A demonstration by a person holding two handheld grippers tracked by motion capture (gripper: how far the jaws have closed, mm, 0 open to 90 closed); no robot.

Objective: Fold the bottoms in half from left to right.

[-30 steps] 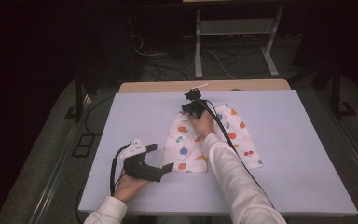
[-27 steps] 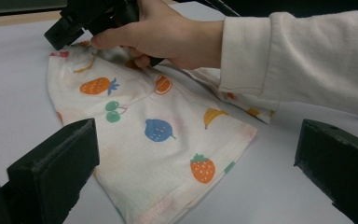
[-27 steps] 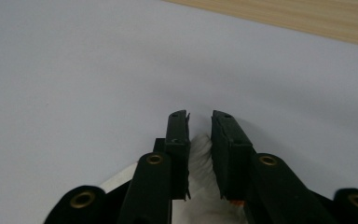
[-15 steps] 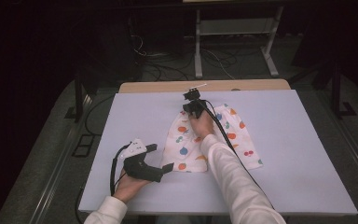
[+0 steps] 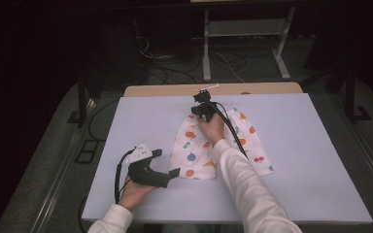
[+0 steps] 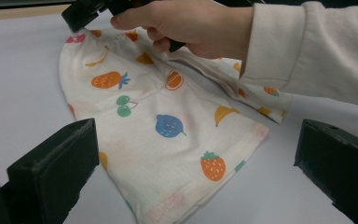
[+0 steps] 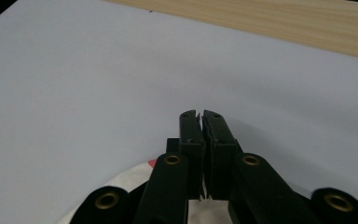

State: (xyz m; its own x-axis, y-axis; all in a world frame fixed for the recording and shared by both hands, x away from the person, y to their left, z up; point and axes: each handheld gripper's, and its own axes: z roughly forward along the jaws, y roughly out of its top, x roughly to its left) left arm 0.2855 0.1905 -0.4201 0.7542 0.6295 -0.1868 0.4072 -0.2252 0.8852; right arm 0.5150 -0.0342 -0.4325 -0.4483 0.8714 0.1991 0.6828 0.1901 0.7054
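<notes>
Little has shifted since a second ago: both hands sit where they were, and the right gripper's jaws have just been closing, with the far edge of the cloth between them.

From the high view, the fruit-print cloth (image 5: 218, 148) lies flat near the middle of the pale table (image 5: 315, 160), its far end narrower than its near end. The right gripper (image 5: 200, 108) is at the cloth's far edge, the right hand (image 5: 212, 127) resting over the cloth and a white sleeve crossing its near right part. The left gripper (image 5: 171, 163) hangs just beside the cloth's near left corner, not touching it, with the left hand (image 5: 135, 190) gripping it from below. A strip of wooden board (image 5: 272, 89) runs beyond the cloth, along the table's far side.

From the left gripper view, its two jaws stand spread wide, one at each lower corner, with nothing between them; the cloth (image 6: 168, 140) lies just beyond, showing a strawberry, a pineapple and cherries. The right hand (image 6: 186, 23) presses on the cloth's far end.

From the right gripper view, the right gripper (image 7: 200, 116) has its jaws pressed together, pinching a thin edge of the cloth (image 7: 135, 175) that shows white with a touch of red low down. Bare table (image 7: 74, 84) lies beyond the cloth, then the wooden board (image 7: 284, 23).
</notes>
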